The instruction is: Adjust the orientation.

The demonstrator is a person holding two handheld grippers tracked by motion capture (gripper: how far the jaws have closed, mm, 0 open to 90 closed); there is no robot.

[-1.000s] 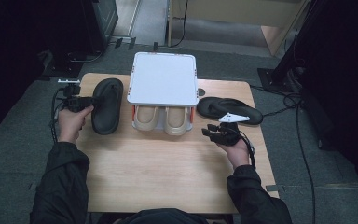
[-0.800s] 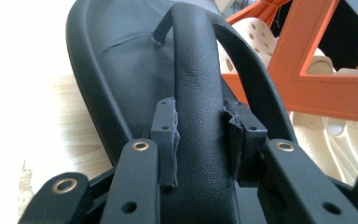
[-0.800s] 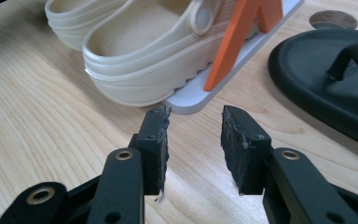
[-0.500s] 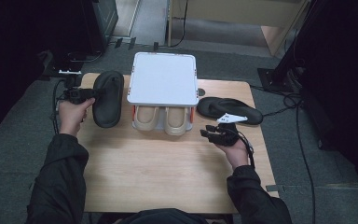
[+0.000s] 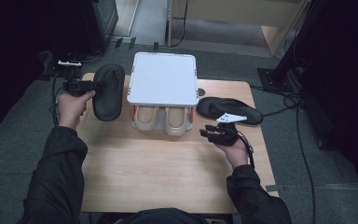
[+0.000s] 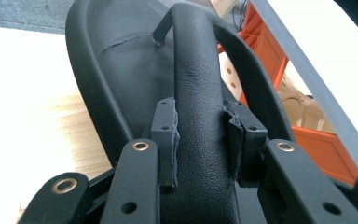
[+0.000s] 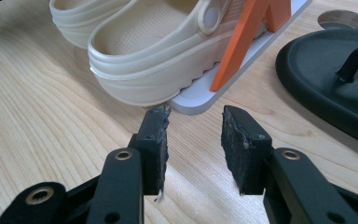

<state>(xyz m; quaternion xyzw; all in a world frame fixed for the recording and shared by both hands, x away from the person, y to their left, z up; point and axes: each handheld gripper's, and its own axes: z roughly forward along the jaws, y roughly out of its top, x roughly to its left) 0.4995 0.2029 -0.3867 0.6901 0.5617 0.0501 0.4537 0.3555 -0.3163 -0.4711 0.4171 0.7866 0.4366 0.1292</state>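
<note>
Your left tongs point(image 5: 94, 85) clamp the strap of the black sandal point(image 5: 108, 91), which sits at the counter's point(image 5: 168, 172) far left, beside the white rack point(image 5: 163, 78). Your right tongs point(image 5: 208, 131) stand open and empty over the counter, near the beige clogs point(image 5: 162, 119), with the second black sandal point(image 5: 230, 108) to the right.

Black flip-flop point(image 5: 107, 91) at table's left edge, beside white rack, strap clamped.

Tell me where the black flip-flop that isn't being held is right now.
In the high view the loose flip-flop lies flat on the table's right side, right of the white rack, just beyond the right gripper.
</note>
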